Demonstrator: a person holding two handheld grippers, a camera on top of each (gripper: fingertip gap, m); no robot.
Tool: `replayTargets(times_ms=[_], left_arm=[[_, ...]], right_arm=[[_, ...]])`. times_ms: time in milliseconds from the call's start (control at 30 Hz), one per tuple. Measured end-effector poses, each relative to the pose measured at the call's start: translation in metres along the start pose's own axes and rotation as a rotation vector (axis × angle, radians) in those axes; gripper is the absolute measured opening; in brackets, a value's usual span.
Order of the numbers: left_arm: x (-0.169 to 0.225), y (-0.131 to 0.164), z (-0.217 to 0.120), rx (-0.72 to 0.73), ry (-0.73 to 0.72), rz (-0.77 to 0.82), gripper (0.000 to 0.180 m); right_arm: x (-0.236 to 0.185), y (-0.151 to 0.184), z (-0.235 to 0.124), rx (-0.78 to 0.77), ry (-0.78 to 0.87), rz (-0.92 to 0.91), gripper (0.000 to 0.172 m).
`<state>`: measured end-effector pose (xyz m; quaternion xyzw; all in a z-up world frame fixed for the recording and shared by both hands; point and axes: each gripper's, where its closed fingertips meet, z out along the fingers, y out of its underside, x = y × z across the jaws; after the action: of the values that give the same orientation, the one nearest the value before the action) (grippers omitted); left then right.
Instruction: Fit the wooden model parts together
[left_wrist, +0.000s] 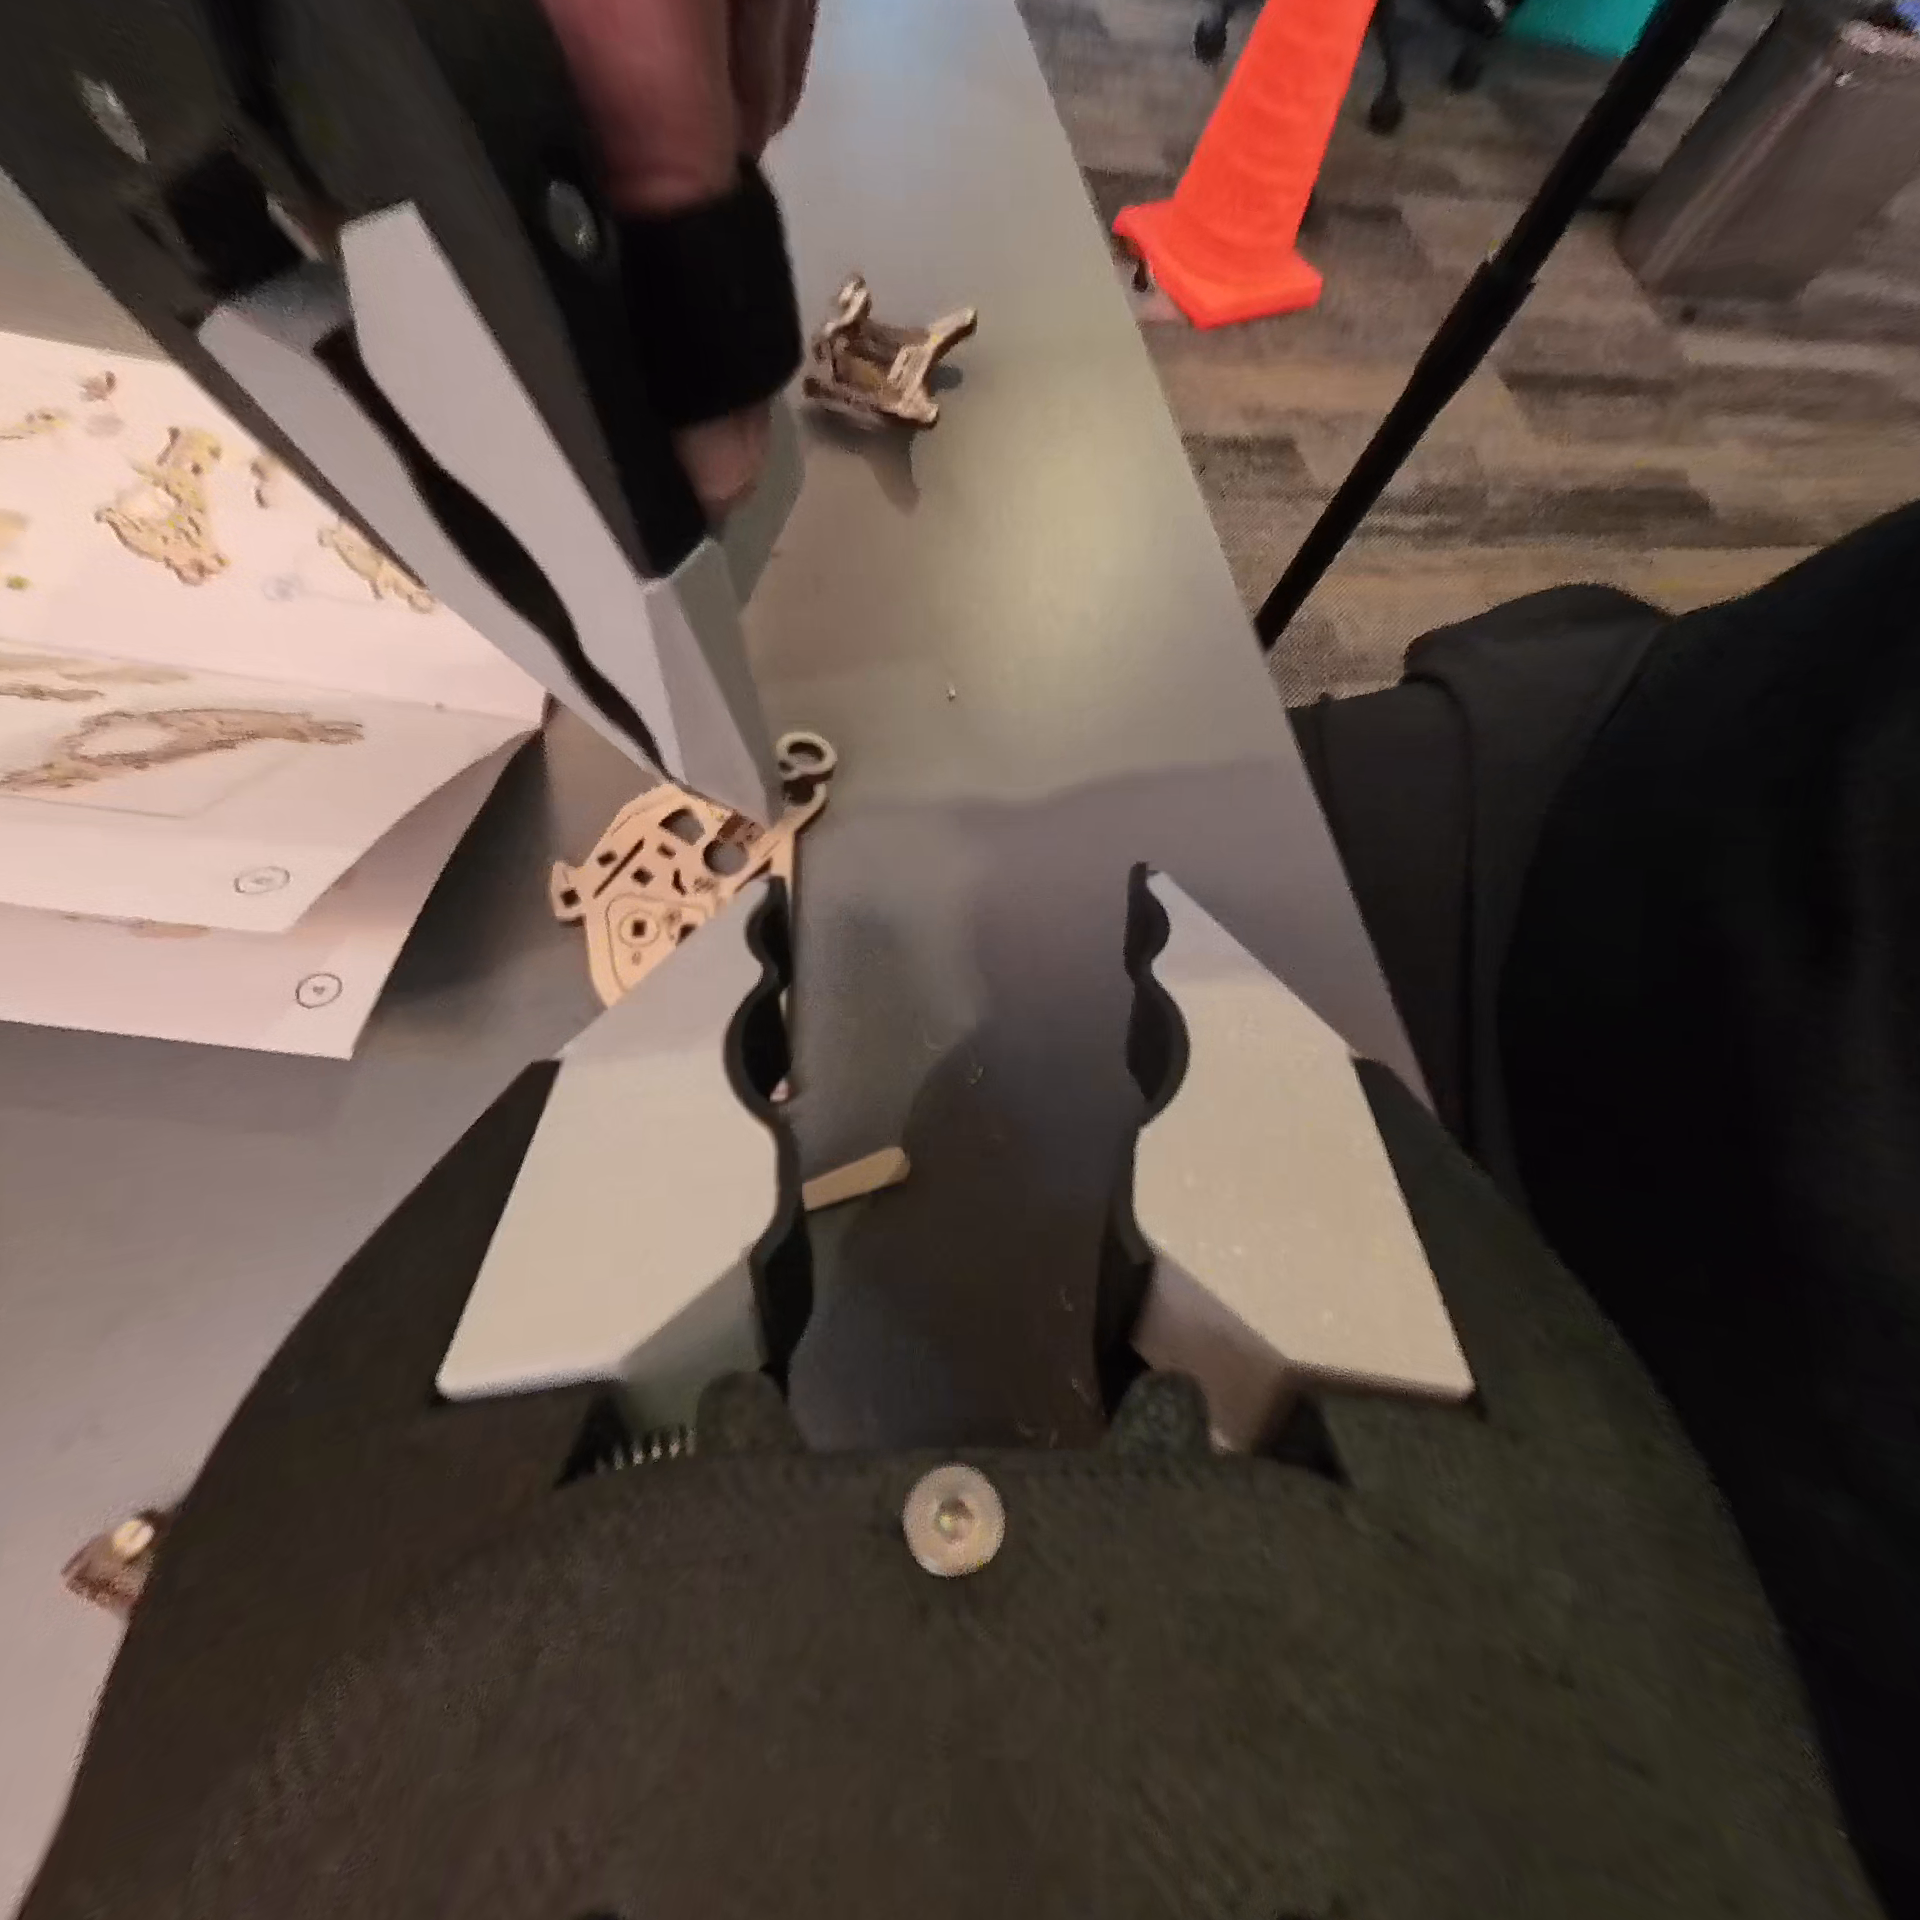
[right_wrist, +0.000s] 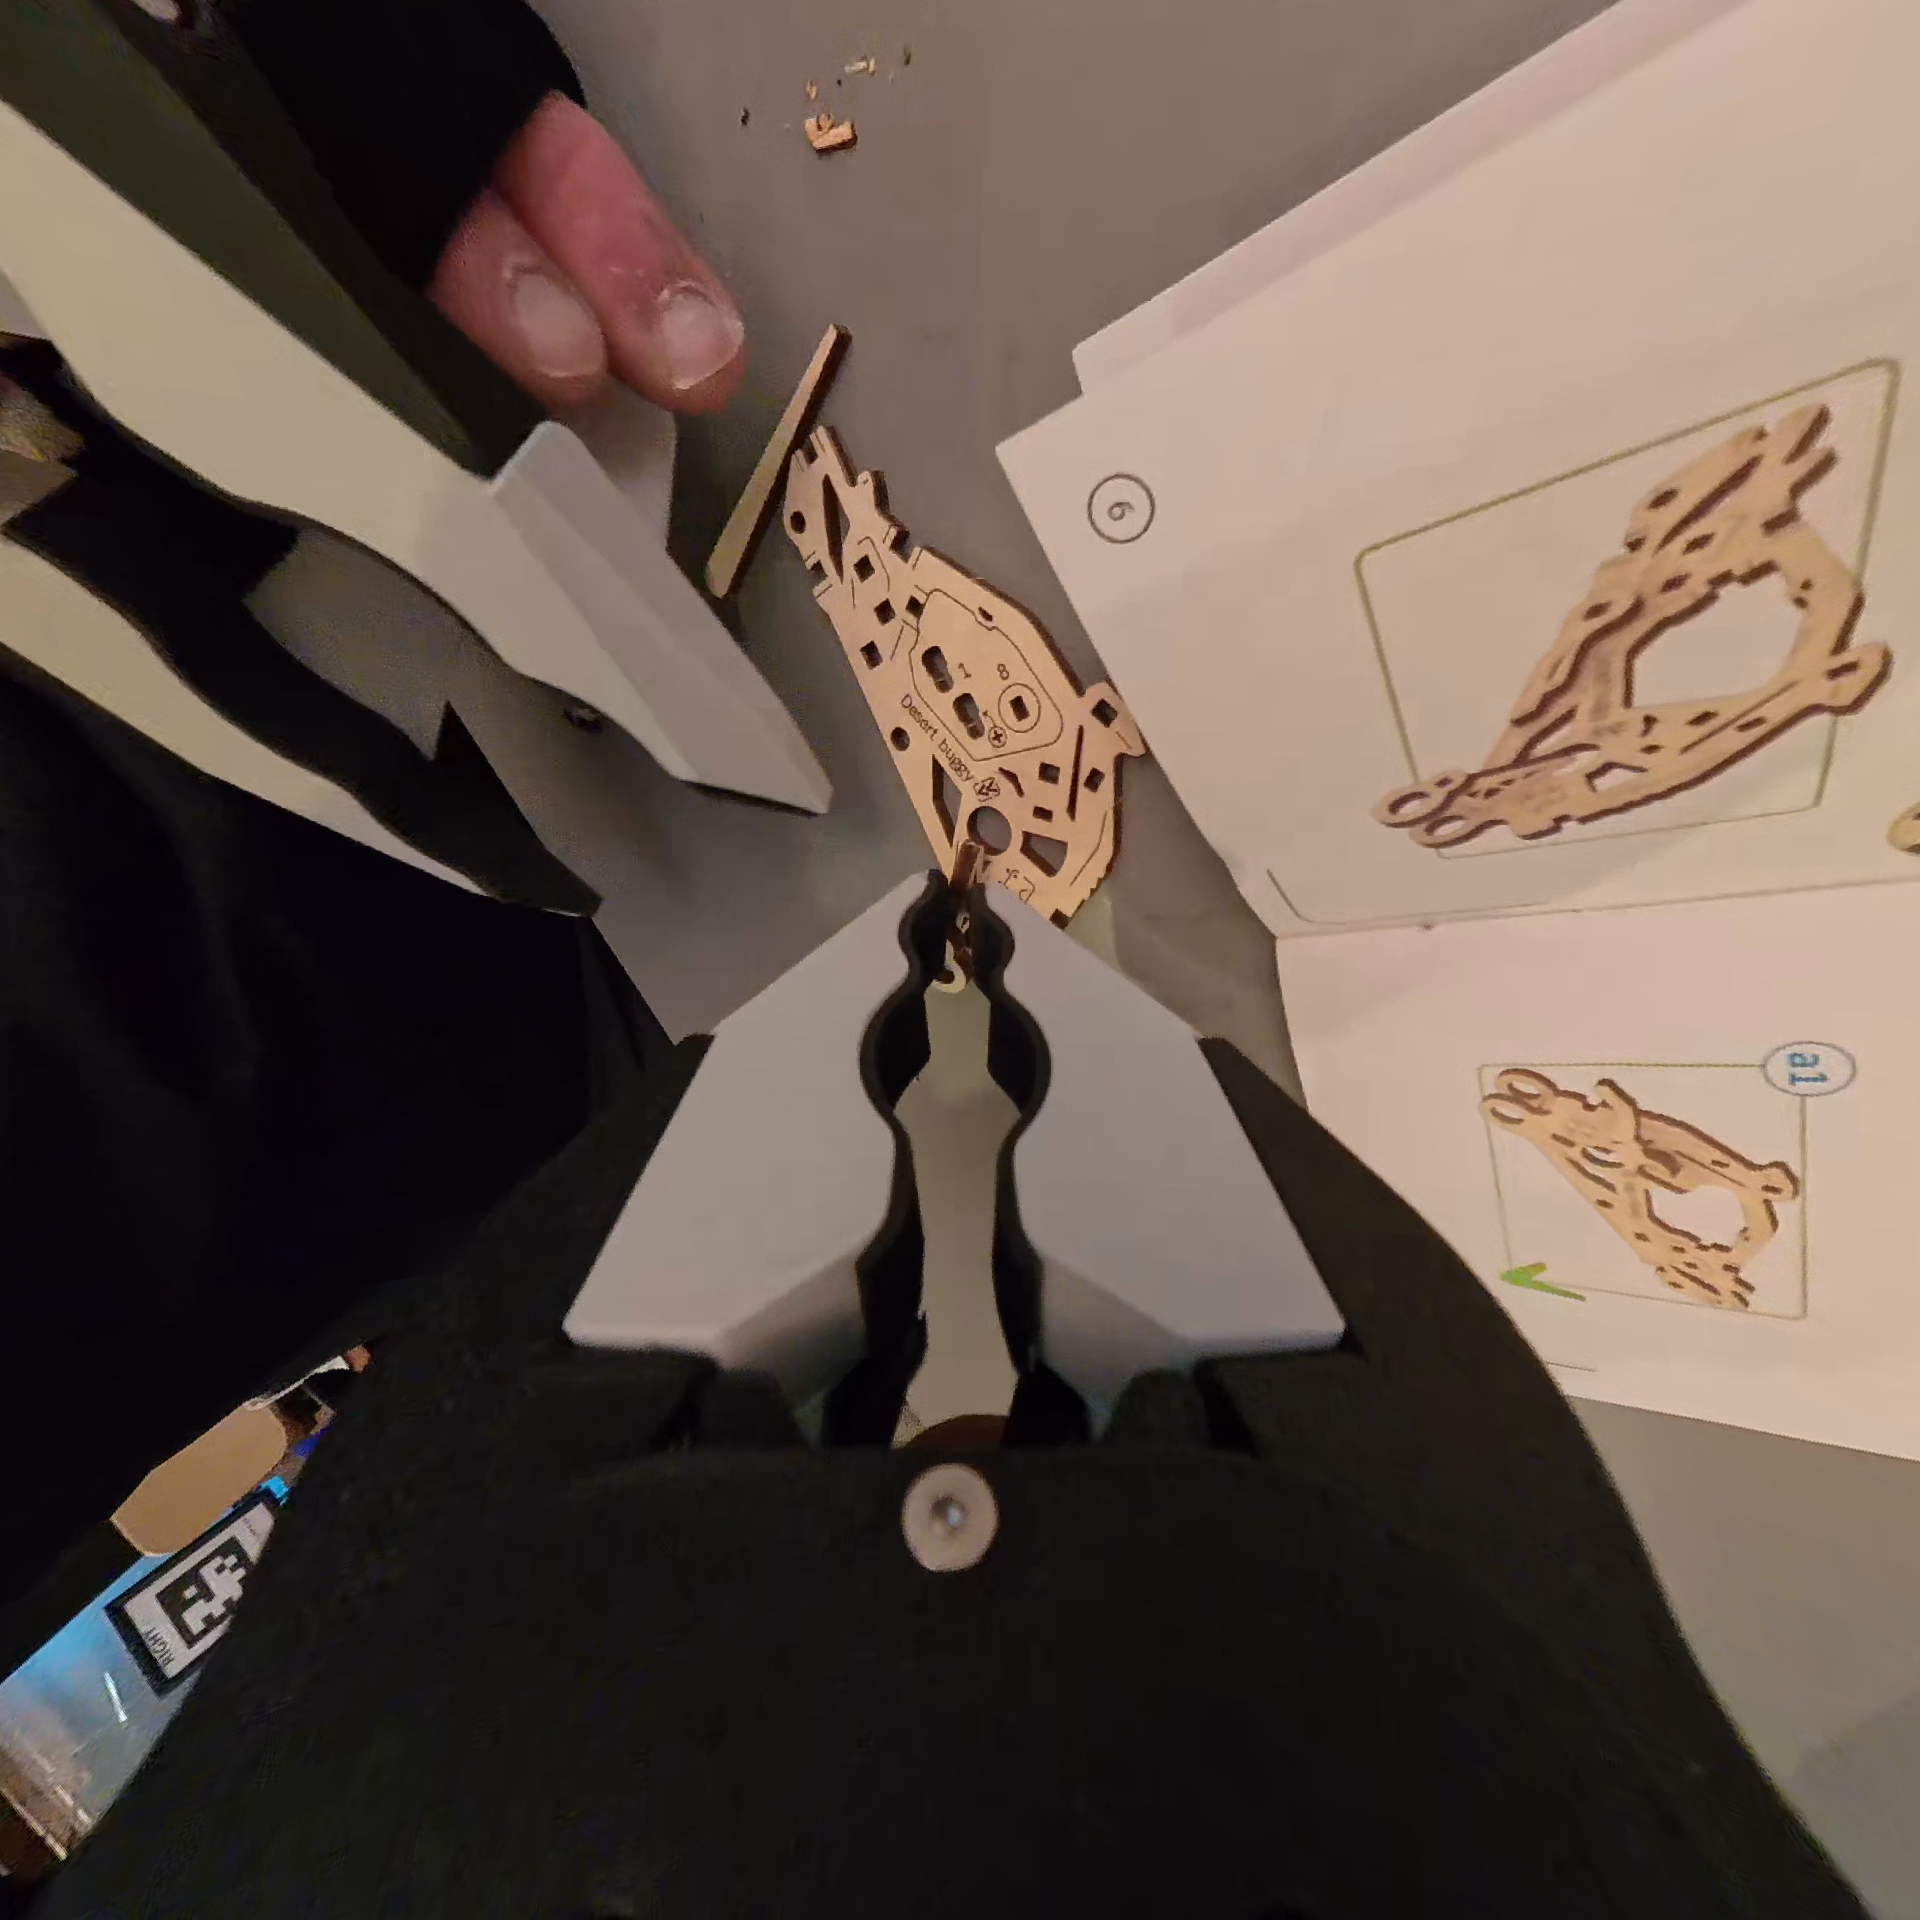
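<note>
The flat, pale laser-cut wooden plate (right_wrist: 977, 686), pierced with slots and a round hole, lies on the grey table (right_wrist: 987, 260) directly ahead of the right gripper (right_wrist: 961, 904). That gripper's grey fingers with black wavy pads are closed almost completely on a small, thin dark-edged wooden piece (right_wrist: 958, 914) — a narrow part with a ring-shaped end, seen more plainly in the left wrist view (left_wrist: 800, 774). The piece's tip touches the plate's surface just below the round hole near its closer end.

The left gripper (left_wrist: 961, 904) hangs above bare table with its fingers wide apart and nothing between them; the plate (left_wrist: 644, 894) lies just off its left fingertip, partly covered by that finger.

Close around the plate: a slim wooden strip (right_wrist: 779, 462) lies just beside its far, toothed end, near the person's two bare fingertips (right_wrist: 613, 281) on the left gripper's body. White instruction sheets (right_wrist: 1507, 312) printed with drawings of wooden assemblies lie to the plate's right, one corner close to the plate. Small wood crumbs (right_wrist: 831, 130) lie farther off on the table. In the left wrist view a small, partly assembled wooden model section (left_wrist: 883, 358) stands well apart on the table, and an orange cone (left_wrist: 1247, 177) stands on the carpeted floor beyond.

Most of the held piece is hidden between the pads, so its full shape stays unclear. The left wrist view is blurred.
</note>
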<state>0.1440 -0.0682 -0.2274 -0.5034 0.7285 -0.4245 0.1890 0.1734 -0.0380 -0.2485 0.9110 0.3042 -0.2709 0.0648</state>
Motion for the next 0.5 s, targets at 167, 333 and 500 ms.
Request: replayTargets(times_ms=[167, 333, 500], left_arm=[[-0.0094, 0.0134, 0.008, -0.065, -0.008, -0.073, 0.065], [-0.0099, 0.0133, 0.0081, -0.065, -0.009, -0.078, 0.061], [-0.0103, 0.0135, 0.0081, -0.065, -0.011, -0.079, 0.06]], right_arm=[[0.0, -0.0005, -0.0002, 0.012, -0.01, 0.014, 0.001], [0.0006, -0.0057, -0.0049, 0.045, -0.004, 0.036, 0.0], [0.0024, -0.0048, -0.0039, 0.035, 0.034, 0.008, 0.0]])
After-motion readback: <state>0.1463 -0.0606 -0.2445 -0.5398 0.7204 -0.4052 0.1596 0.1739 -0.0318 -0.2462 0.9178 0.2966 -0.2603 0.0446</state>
